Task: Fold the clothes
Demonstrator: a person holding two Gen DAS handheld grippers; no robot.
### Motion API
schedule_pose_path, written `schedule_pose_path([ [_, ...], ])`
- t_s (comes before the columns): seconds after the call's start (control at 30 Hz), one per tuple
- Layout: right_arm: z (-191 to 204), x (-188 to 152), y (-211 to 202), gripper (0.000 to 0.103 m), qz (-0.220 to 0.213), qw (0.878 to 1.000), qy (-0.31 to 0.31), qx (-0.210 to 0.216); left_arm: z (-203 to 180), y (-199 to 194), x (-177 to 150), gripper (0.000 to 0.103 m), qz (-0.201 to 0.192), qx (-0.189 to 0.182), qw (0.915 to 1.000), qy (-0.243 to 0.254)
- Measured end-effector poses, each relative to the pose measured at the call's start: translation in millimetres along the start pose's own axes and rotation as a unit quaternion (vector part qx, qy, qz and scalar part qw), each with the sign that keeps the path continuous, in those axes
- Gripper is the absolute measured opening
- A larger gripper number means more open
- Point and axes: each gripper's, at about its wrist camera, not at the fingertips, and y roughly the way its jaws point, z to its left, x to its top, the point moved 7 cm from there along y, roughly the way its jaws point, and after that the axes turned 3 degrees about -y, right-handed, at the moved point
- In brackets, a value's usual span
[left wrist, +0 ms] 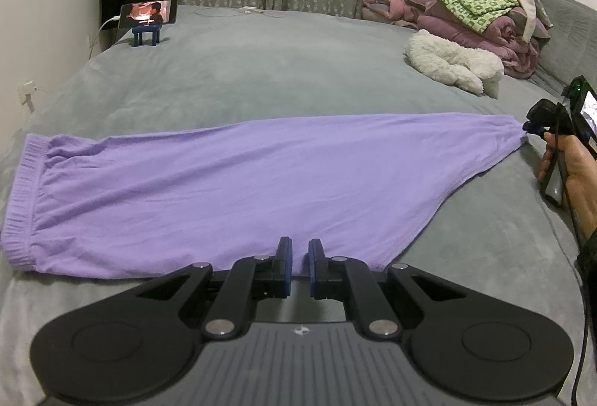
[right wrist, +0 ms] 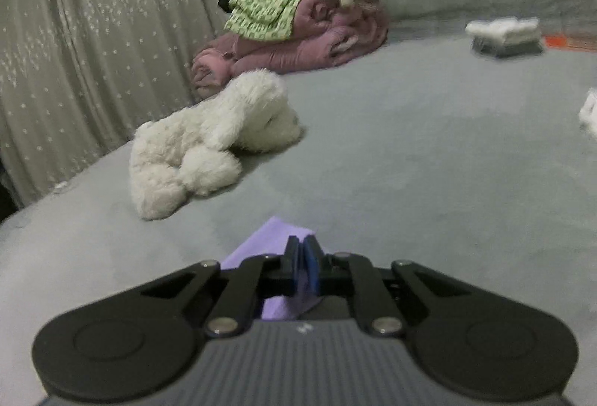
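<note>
Lilac trousers (left wrist: pixel 238 189) lie flat across the grey bed (left wrist: pixel 261 70), elastic waistband (left wrist: pixel 26 204) at the left and leg end pulled to a point at the right. My left gripper (left wrist: pixel 299 249) sits at the trousers' near edge, its blue-padded fingers a narrow gap apart over the cloth, gripping nothing. My right gripper (left wrist: pixel 528 130), held by a hand (left wrist: pixel 571 171), is shut on the leg end. In the right wrist view the right gripper (right wrist: pixel 302 249) pinches the lilac cloth (right wrist: pixel 276 238) between its pads.
A white plush toy (left wrist: pixel 455 66) lies behind the trousers at the right, in front of a heap of pink bedding and clothes (left wrist: pixel 481 14). A phone on a blue stand (left wrist: pixel 147 18) is at the far left. Folded white items (right wrist: pixel 503 33) sit far right.
</note>
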Motion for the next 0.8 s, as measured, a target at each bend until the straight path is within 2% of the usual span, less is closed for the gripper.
schedule_pose_path([
  [0.07, 0, 6, -6, 0.006, -0.027, 0.999, -0.021, -0.025, 0, 0, 0, 0.007, 0.000, 0.000, 1.0000, -0.001],
  [0.17, -1, 12, -13, 0.009, -0.044, 0.998, -0.030, -0.032, 1, -1, 0, 0.007, 0.000, 0.000, 1.0000, -0.004],
  [0.3, -17, 17, -16, 0.011, -0.043, 0.998, 0.025, -0.023, 4, -2, 2, 0.007, -0.004, 0.000, 0.9999, -0.013],
  [0.37, -20, 18, -16, 0.011, -0.037, 0.999, 0.040, -0.002, 5, -4, 4, 0.007, -0.006, -0.002, 0.9997, -0.021],
  [0.43, -16, 17, -15, 0.012, -0.019, 0.998, 0.046, 0.039, 7, -6, 6, 0.007, -0.009, -0.004, 0.9995, -0.029],
  [0.53, 4, 8, -9, 0.015, 0.031, 0.995, 0.020, 0.096, 11, -8, 8, 0.007, -0.013, 0.001, 0.9993, -0.035],
  [0.6, 18, -6, 3, 0.016, 0.083, 0.991, -0.014, 0.106, 15, -4, 6, 0.008, -0.006, 0.011, 0.9992, -0.038],
  [0.67, 15, -19, 11, 0.012, 0.101, 0.992, -0.024, 0.076, 21, 1, 4, 0.008, 0.002, 0.022, 0.9988, -0.045],
  [0.73, 9, -13, 7, 0.012, 0.076, 0.996, -0.046, 0.025, 26, 2, 3, 0.008, 0.005, 0.023, 0.9981, -0.057],
  [0.77, 5, -10, 5, 0.014, 0.064, 0.996, -0.057, -0.001, 28, 2, 4, 0.008, 0.005, 0.024, 0.9978, -0.062],
  [0.8, 3, -8, 3, 0.021, 0.055, 0.996, -0.063, -0.016, 30, 1, 5, 0.008, 0.003, 0.026, 0.9976, -0.065],
])
